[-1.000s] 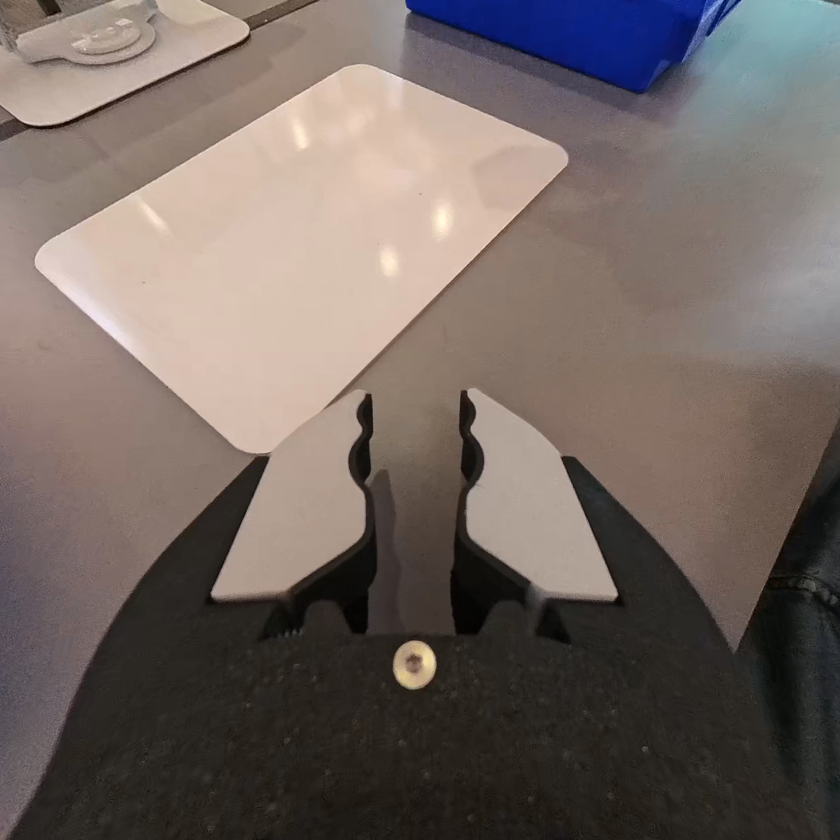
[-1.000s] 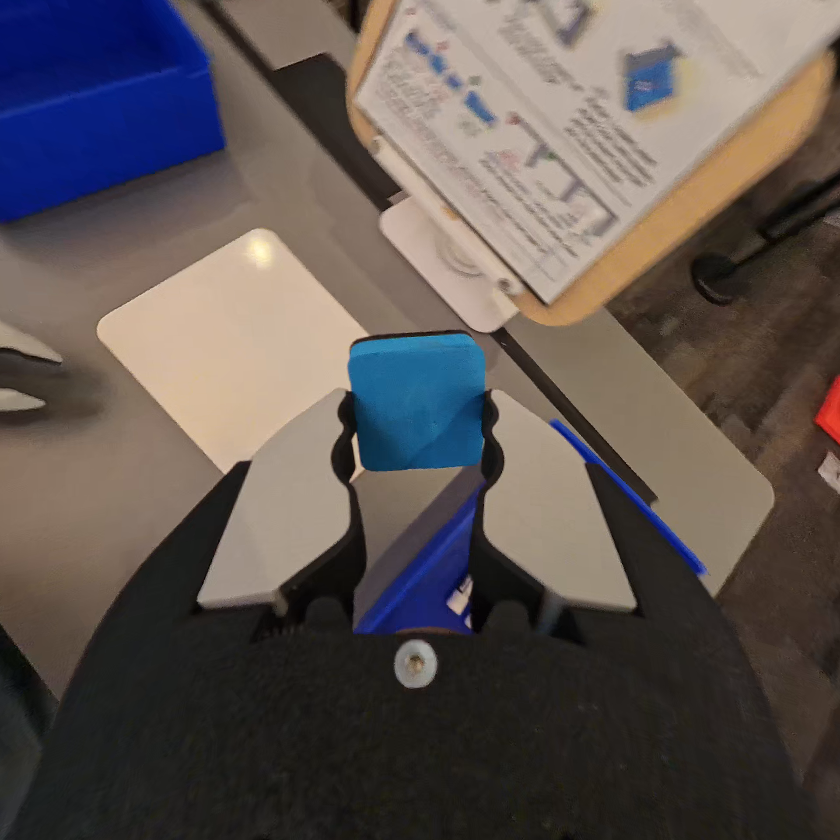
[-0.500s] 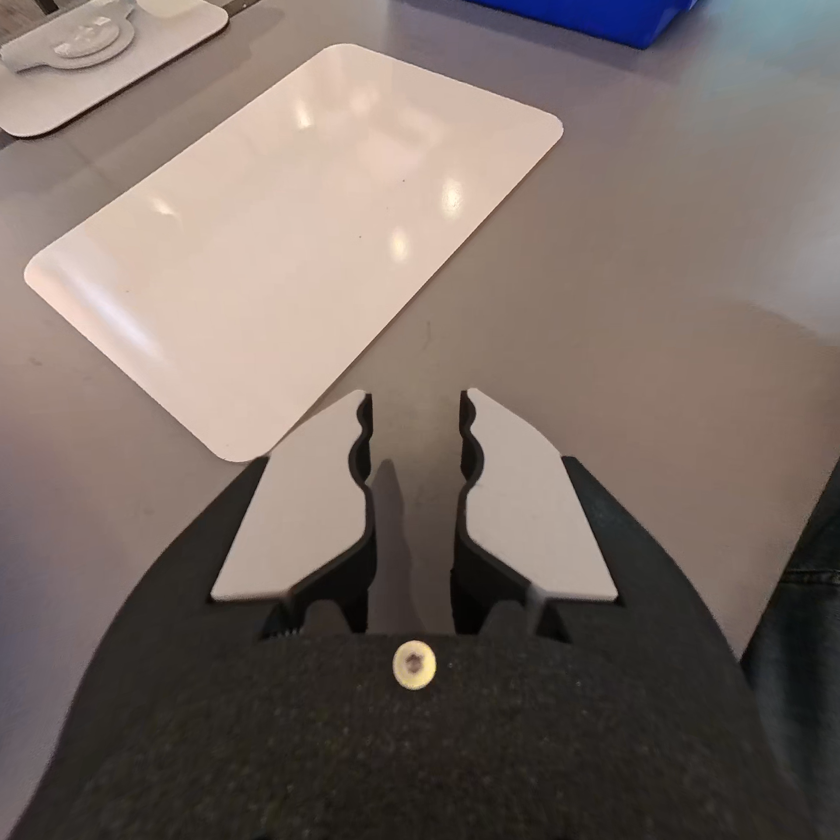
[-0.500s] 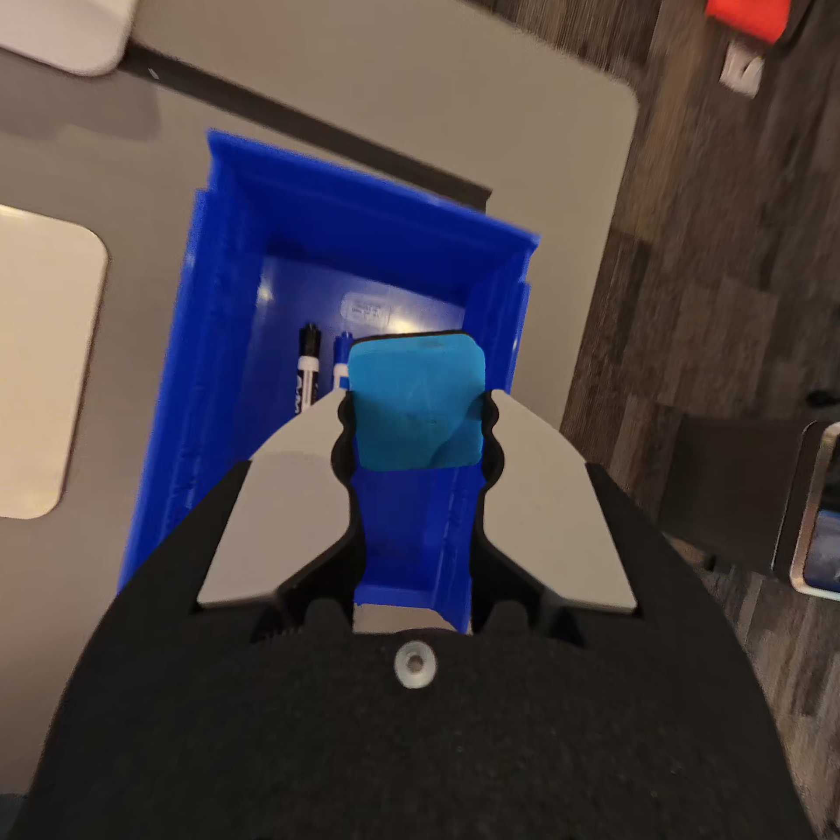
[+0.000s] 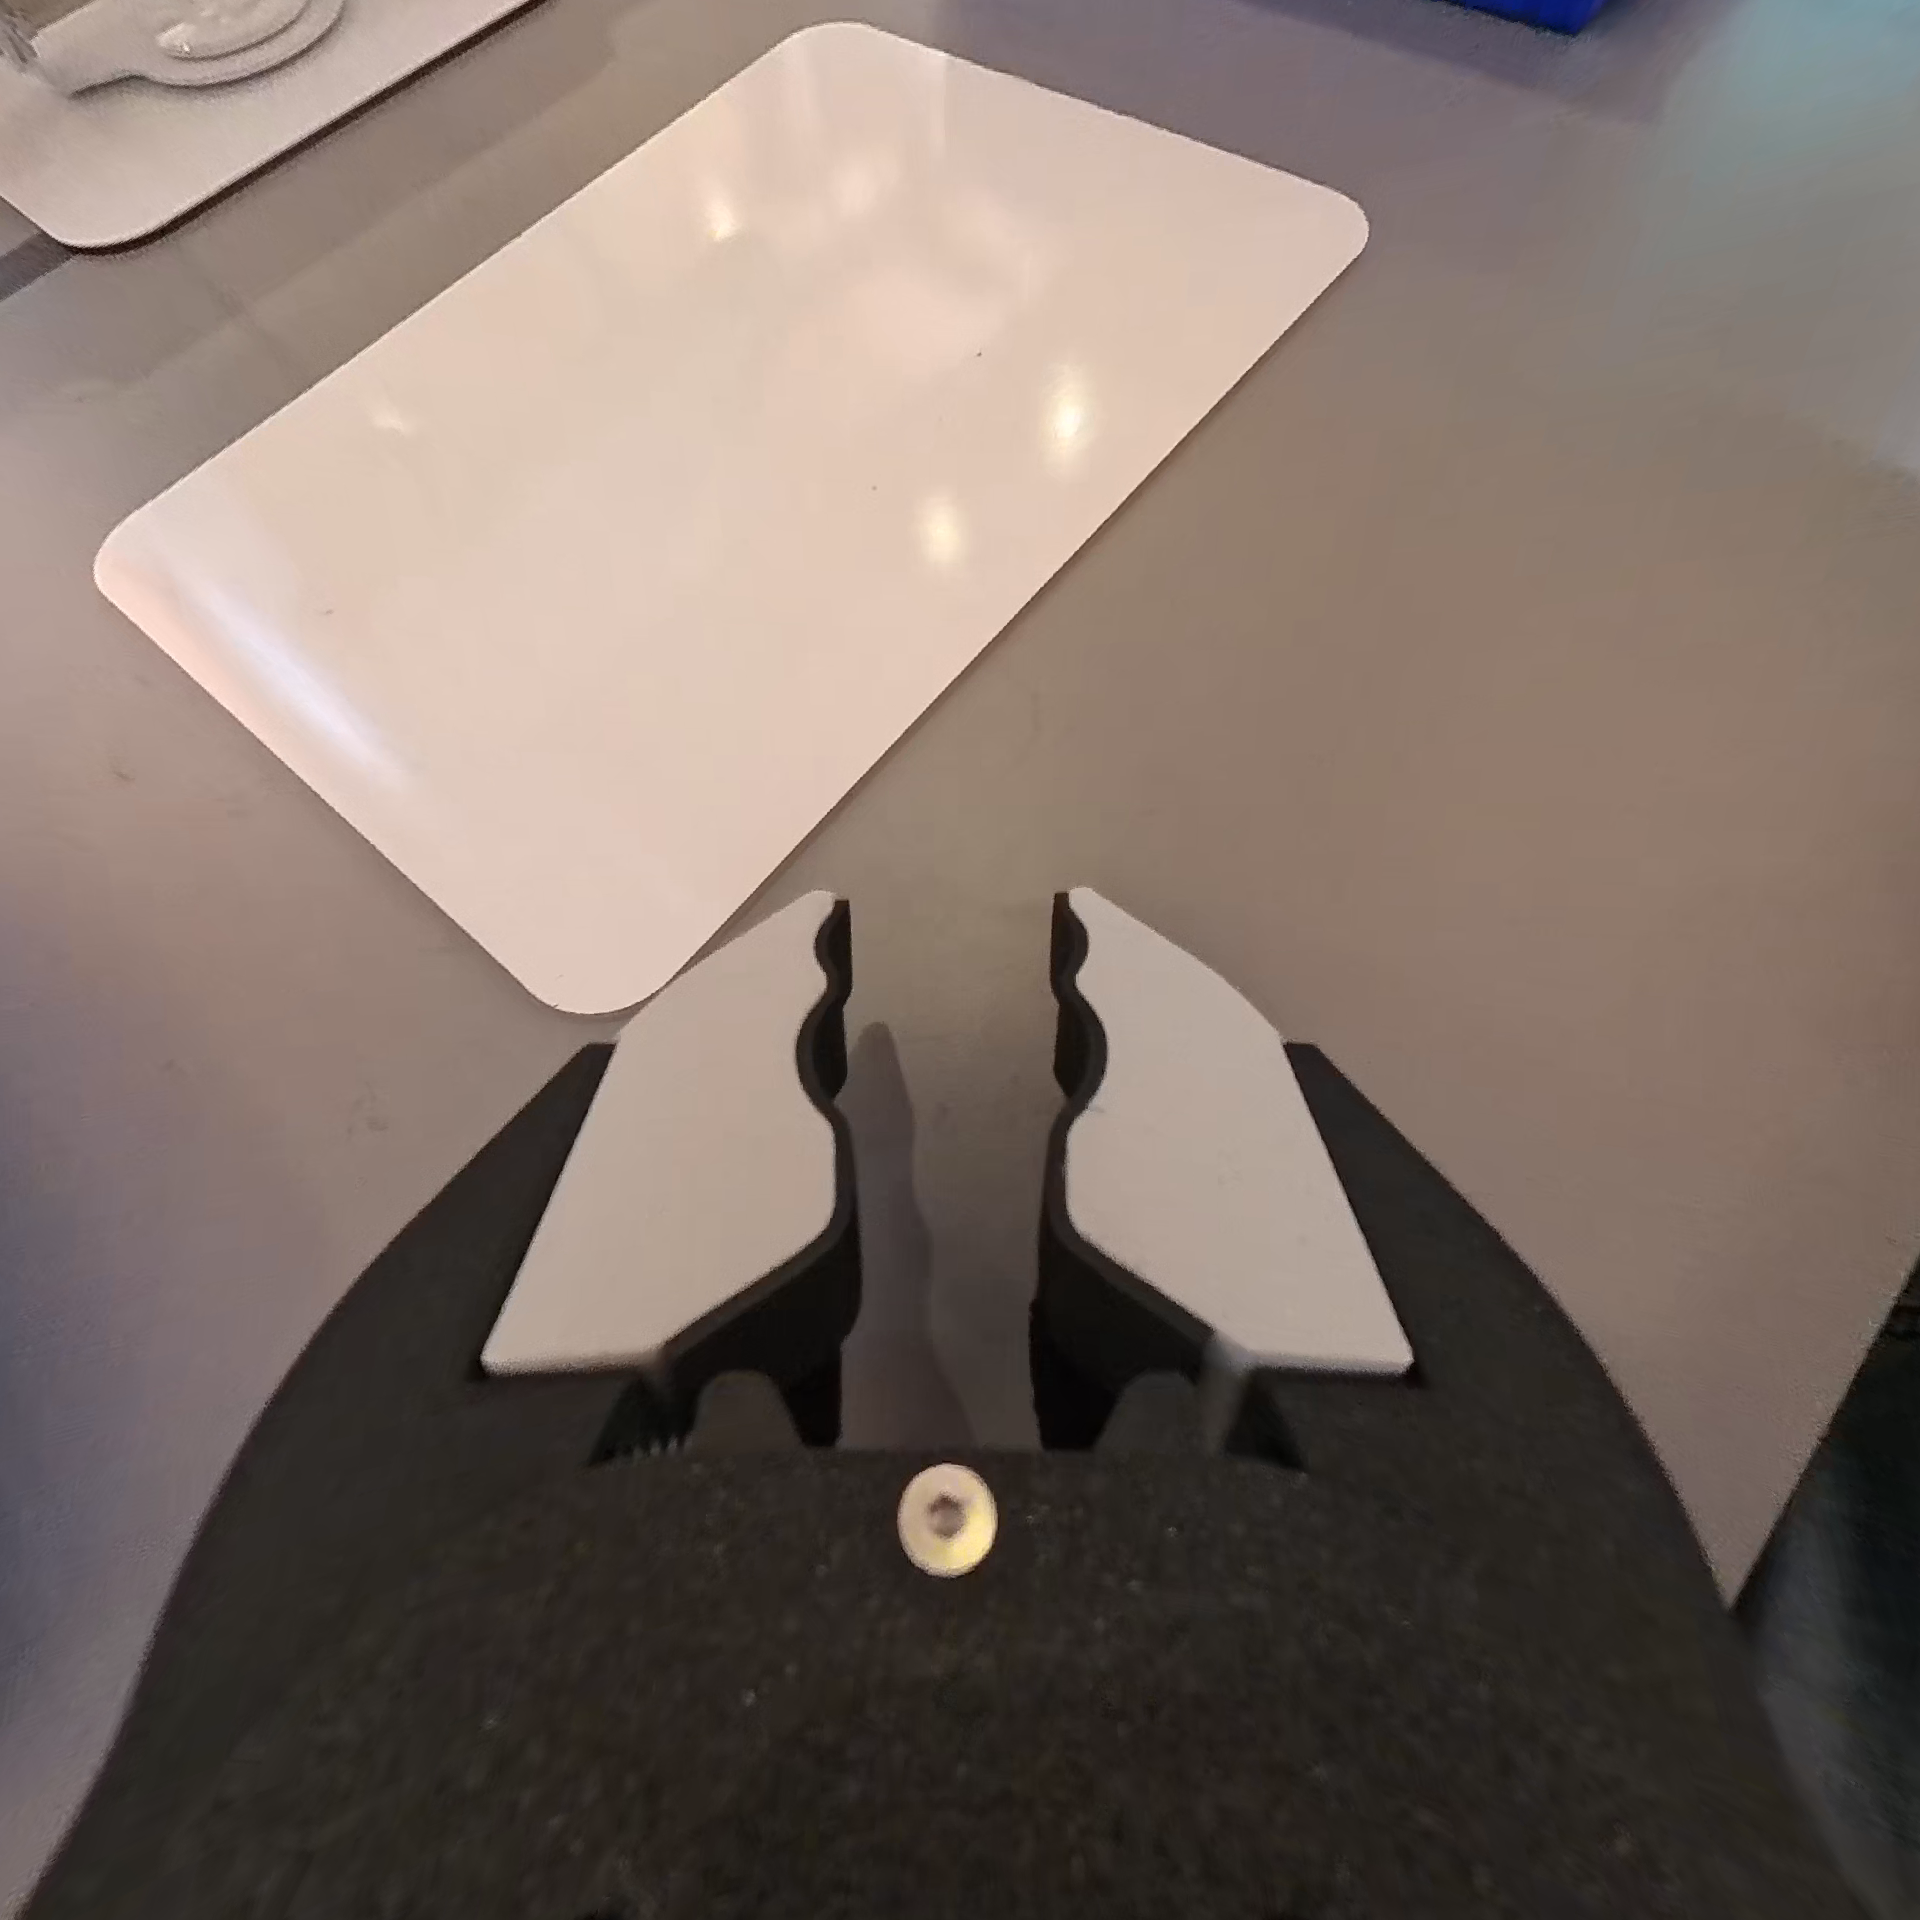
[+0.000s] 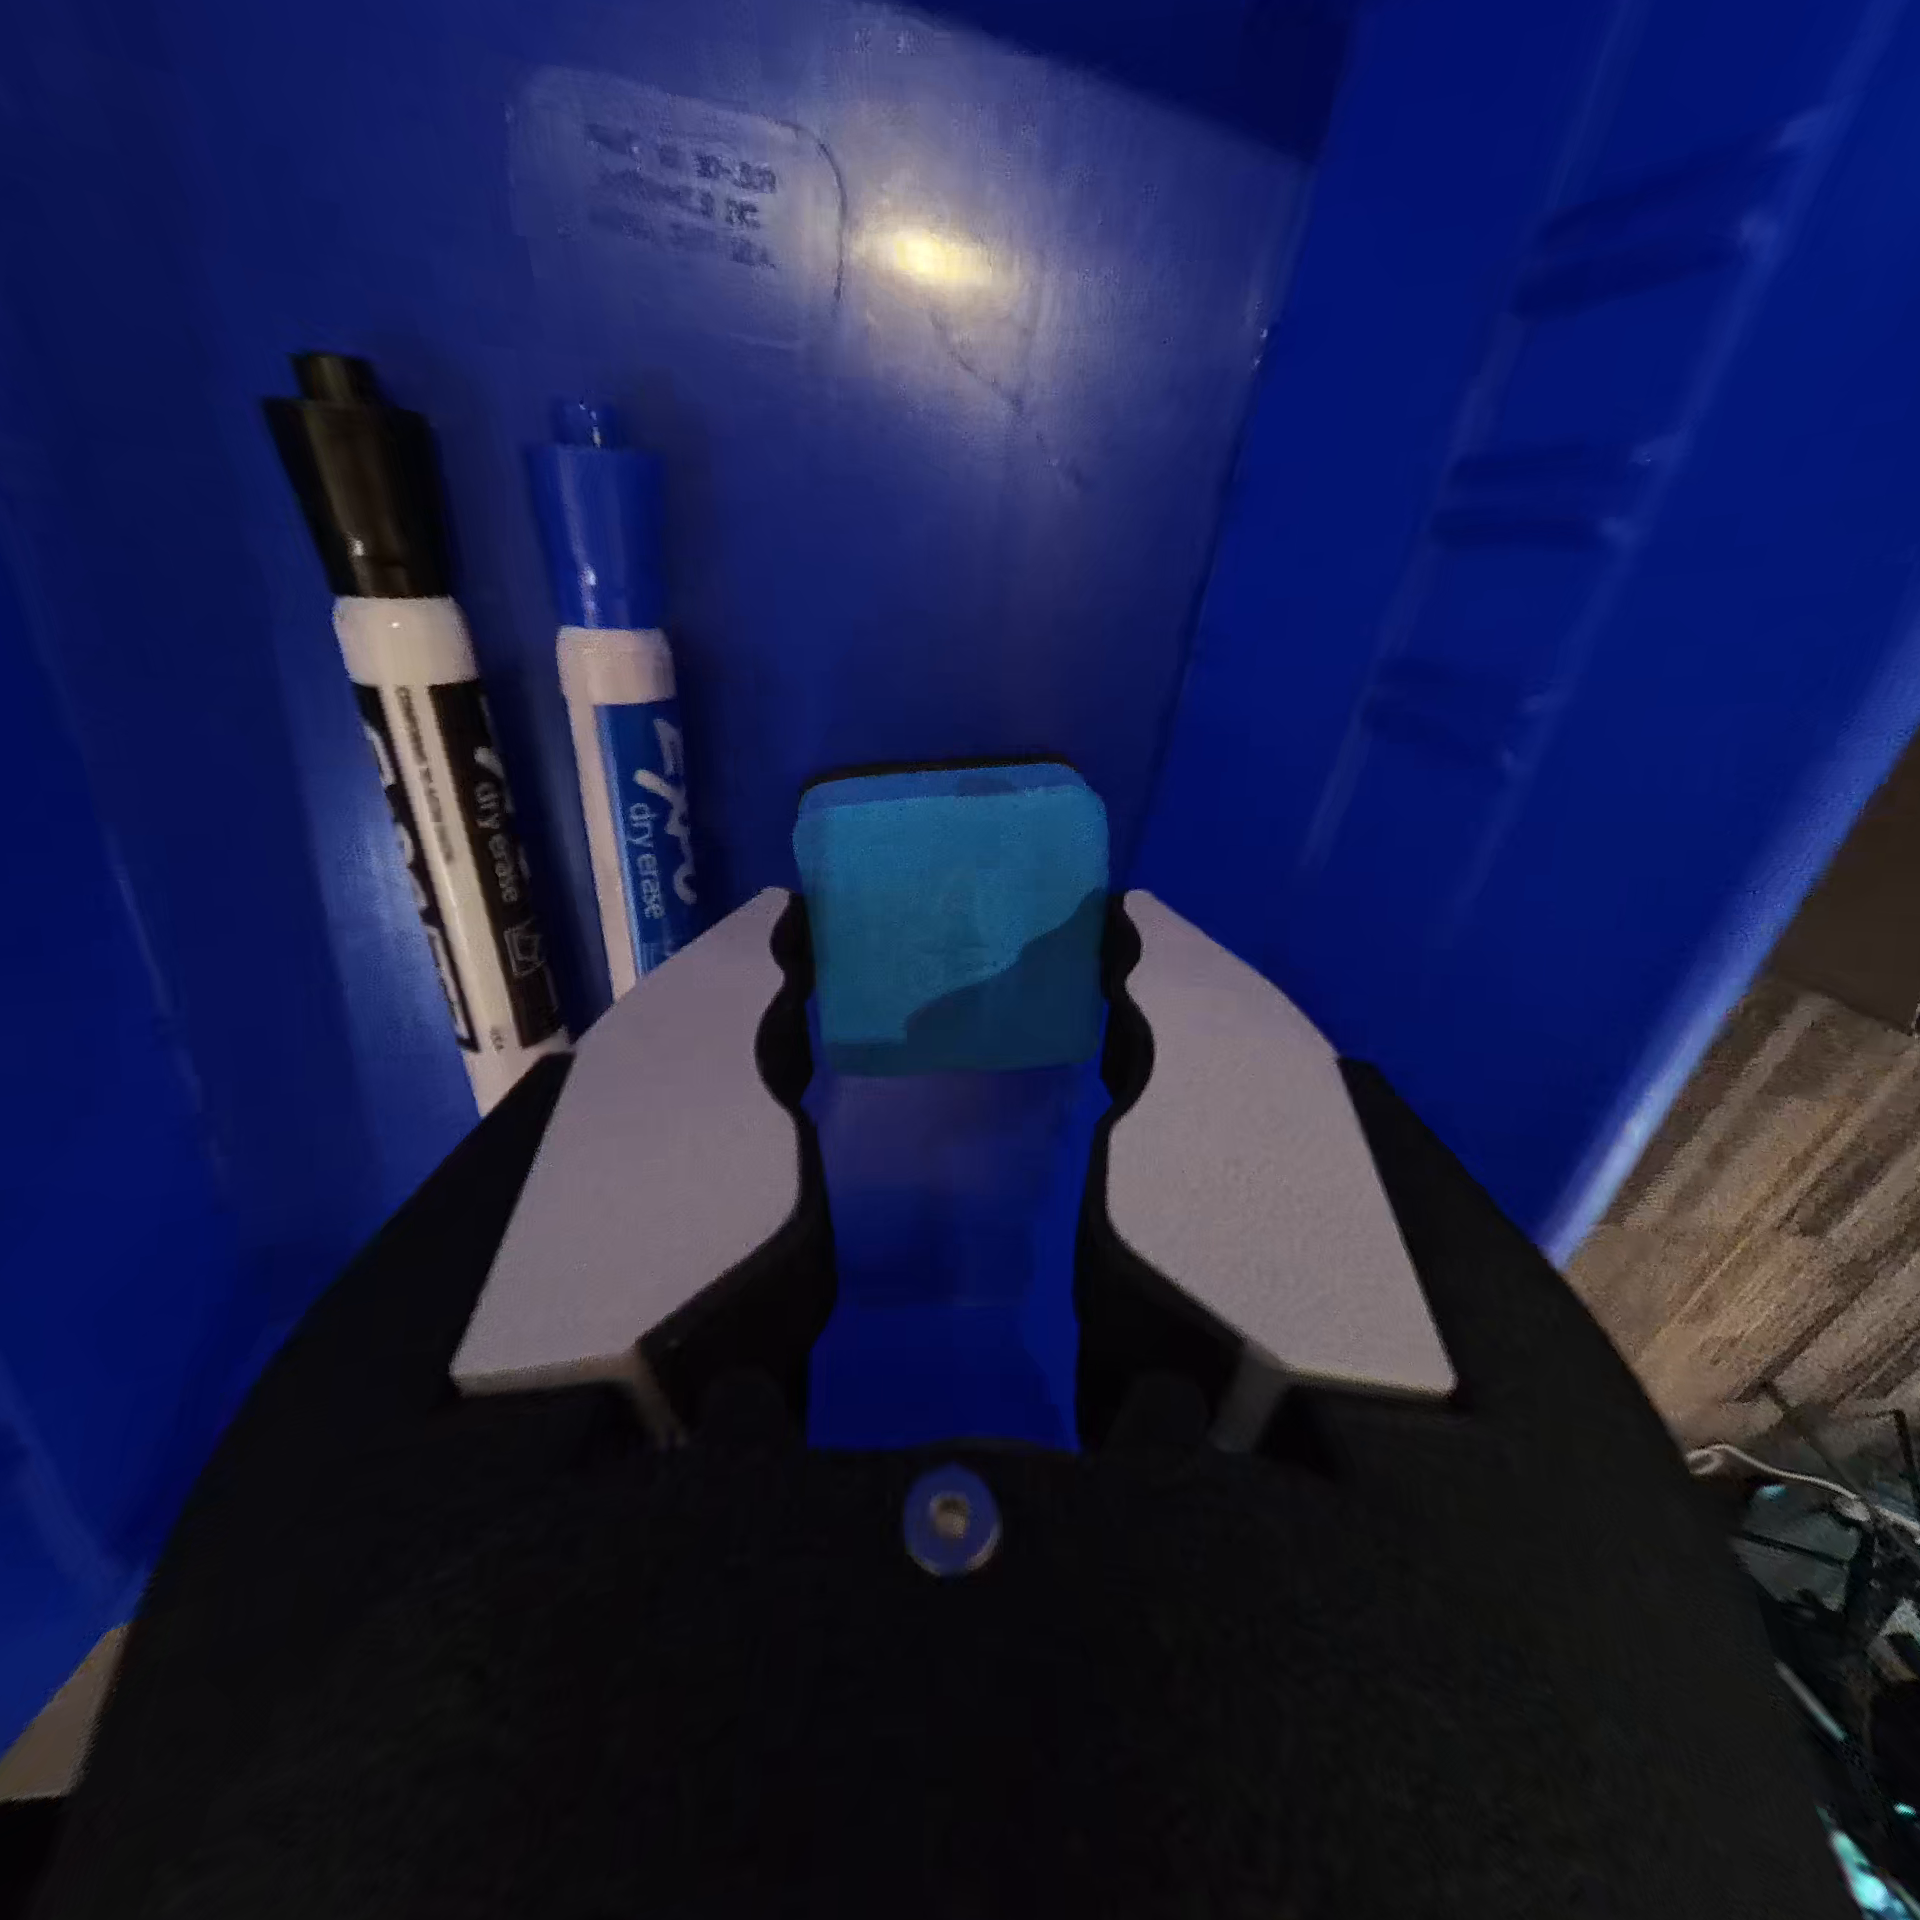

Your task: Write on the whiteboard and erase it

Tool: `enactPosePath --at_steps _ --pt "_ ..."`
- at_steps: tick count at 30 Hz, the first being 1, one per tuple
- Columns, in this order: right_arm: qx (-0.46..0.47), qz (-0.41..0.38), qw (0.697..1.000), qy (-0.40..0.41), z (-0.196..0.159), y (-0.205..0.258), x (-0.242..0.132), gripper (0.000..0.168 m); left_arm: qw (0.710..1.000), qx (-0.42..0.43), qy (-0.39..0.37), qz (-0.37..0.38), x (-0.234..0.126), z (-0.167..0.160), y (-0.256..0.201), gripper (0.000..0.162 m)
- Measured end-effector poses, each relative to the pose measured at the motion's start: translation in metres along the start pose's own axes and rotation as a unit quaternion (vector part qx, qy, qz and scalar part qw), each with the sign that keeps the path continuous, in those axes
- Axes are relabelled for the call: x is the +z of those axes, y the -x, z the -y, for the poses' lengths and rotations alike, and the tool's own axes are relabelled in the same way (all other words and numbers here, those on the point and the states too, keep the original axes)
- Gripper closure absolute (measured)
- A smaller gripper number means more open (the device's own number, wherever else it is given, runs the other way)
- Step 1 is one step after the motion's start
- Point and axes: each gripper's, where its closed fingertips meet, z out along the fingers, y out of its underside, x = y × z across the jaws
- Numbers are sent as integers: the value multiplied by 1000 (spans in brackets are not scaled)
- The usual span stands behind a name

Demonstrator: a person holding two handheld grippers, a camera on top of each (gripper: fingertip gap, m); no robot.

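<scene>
Two markers [image 6: 499, 748] are lying inside the blue bin [image 6: 1455, 520], just beside the eraser [image 6: 951, 925] that the right gripper [image 6: 951, 935] is pinching. Releasing carelessly risks bumping them. Left gripper [image 5: 951, 935] is hanging parted and empty near the clean whiteboard [image 5: 727, 520].

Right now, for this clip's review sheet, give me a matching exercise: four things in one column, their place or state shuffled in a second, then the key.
Things
1. whiteboard
2. eraser
3. black marker
4. left tool

Place or state
A. open, holding nothing, above the grey table
B. lying in the blue bin, left of the blue marker
C. flat on the table, no writing visible
D. clamped in the right tool, down inside the bin

Pairs: 1-C, 2-D, 3-B, 4-A
</scene>
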Motion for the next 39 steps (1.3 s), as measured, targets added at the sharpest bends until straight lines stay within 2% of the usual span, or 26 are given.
enactPosePath --at_steps 4,7,9,11,14,16,18,20,22,24,26,30,33,36,39 --pt "25 16 999 12 -4 4 17 114 1000 6 6 2 2 -2 0 126" --pt "35 17 999 -12 0 5 16 113 1000 3 5 4 1 -2 1 125" --pt "24 5 1000 -16 -1 3 13 101 1000 -3 0 6 0 0 3 122" --pt "16 -17 999 -46 -1 -2 -6 90 1000 -20 -8 13 -4 4 8 117" --pt "18 -36 988 -152 -4 -3 -68 91 996 -56 -40 50 -25 18 28 111" --pt "0 -17 966 -258 -14 18 -119 93 989 -88 -77 89 -50 29 45 109" --pt "-25 27 926 -375 -34 56 -163 96 978 -118 -107 132 -77 30 60 109" --pt "-33 92 877 -471 -64 102 -186 97 966 -146 -123 176 -100 22 71 109" --pt "-19 181 839 -512 -99 150 -183 99 956 -174 -140 189 -116 10 70 109" --pt "26 265 815 -514 -131 189 -161 97 951 -200 -141 190 -122 -7 64 110" --pt "63 311 798 -512 -157 215 -136 99 951 -212 -126 185 -120 -25 54 111" --pt "103 294 780 -542 -192 226 -120 98 961 -193 -78 181 -109 -42 38 112" --pt "68 240 783 -569 -199 218 -134 102 964 -168 -92 186 -111 -33 28 112" --pt "39 188 799 -570 -197 213 -125 106 967 -147 -77 195 -109 -36 23 112" --pt "50 234 788 -567 -192 222 -127 106 967 -140 -78 197 -111 -35 23 112"
